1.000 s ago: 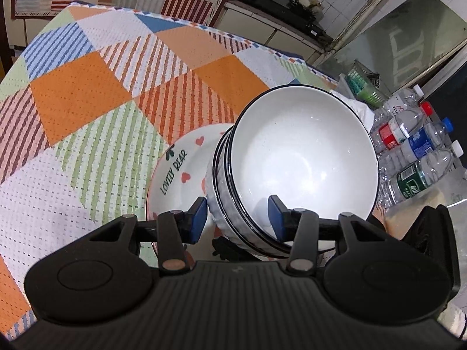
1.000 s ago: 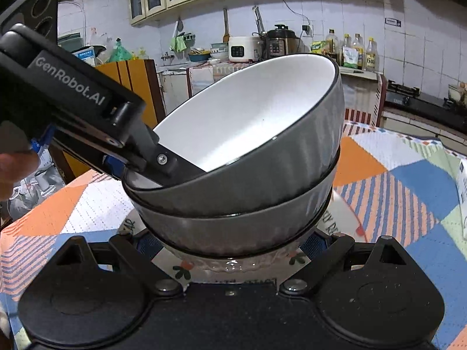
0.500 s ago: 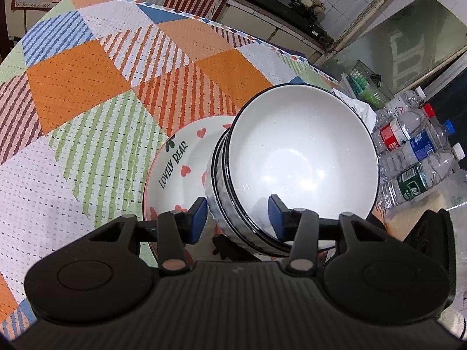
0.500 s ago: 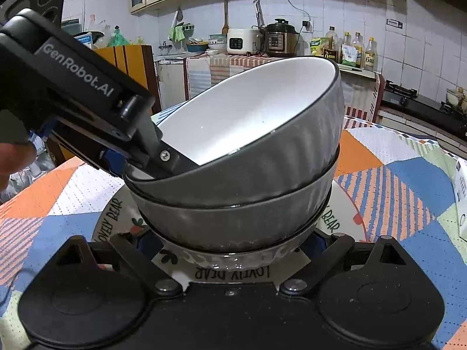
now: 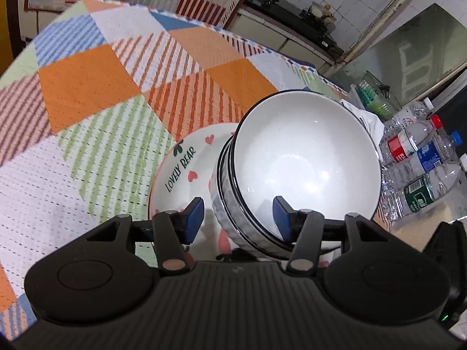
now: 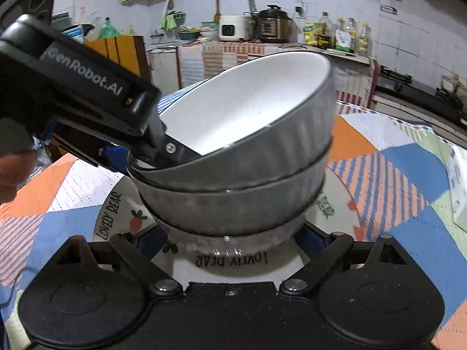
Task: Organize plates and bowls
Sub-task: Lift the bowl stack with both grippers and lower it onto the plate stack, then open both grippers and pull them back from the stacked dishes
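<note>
Two nested grey ribbed bowls with white insides [image 5: 303, 163] [image 6: 242, 157] sit tilted on a white "Lovely Bear" plate [image 5: 186, 169] [image 6: 116, 213] on the patchwork tablecloth. My left gripper [image 5: 238, 218] stands open, its blue pads [image 5: 194, 218] either side of the near bowl rim, one inside and one outside, with gaps showing. It also shows in the right wrist view [image 6: 87, 96] at the rim. My right gripper [image 6: 230, 242] holds the base of the lower bowl between its fingers, which are mostly hidden under the bowl.
Several plastic water bottles [image 5: 420, 169] lie right of the table. A green basket [image 5: 373, 96] stands beyond them. A white packet [image 6: 458, 186] lies at the table's right edge. A kitchen counter with cookers [image 6: 262, 26] runs along the far wall.
My left gripper's pads have spread apart from the rim of the top bowl. The bowls have come down onto the plate, and more of the plate shows in the right wrist view.
</note>
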The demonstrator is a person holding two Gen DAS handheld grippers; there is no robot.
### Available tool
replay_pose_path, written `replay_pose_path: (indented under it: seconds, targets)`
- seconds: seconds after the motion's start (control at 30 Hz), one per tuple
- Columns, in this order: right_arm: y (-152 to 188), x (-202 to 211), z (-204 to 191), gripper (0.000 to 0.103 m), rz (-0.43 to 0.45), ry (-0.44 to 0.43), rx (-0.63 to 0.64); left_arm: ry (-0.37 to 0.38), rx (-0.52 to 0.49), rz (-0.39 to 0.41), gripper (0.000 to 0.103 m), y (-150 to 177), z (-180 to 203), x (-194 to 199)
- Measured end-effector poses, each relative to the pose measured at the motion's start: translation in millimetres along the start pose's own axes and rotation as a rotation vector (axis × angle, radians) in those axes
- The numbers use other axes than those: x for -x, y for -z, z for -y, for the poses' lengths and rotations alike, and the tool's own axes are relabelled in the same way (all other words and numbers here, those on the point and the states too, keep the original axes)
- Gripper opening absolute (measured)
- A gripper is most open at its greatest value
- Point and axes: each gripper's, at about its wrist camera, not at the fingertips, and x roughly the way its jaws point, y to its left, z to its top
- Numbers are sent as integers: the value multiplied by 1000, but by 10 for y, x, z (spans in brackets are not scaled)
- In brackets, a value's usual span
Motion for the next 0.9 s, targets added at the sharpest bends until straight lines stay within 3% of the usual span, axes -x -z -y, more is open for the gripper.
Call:
replay_pose_path:
  seconds: [0.23, 0.47, 0.9]
  targets:
    - [35, 234, -39, 96, -20, 68, -92, -33, -45, 58, 54, 102, 86, 321]
    - [2, 517, -125, 96, 12, 54, -122, -58, -111, 96, 54, 212, 264, 685]
    - [-128, 1160, -301, 96, 7, 177, -125, -96, -240, 147, 61, 450, 705, 1466]
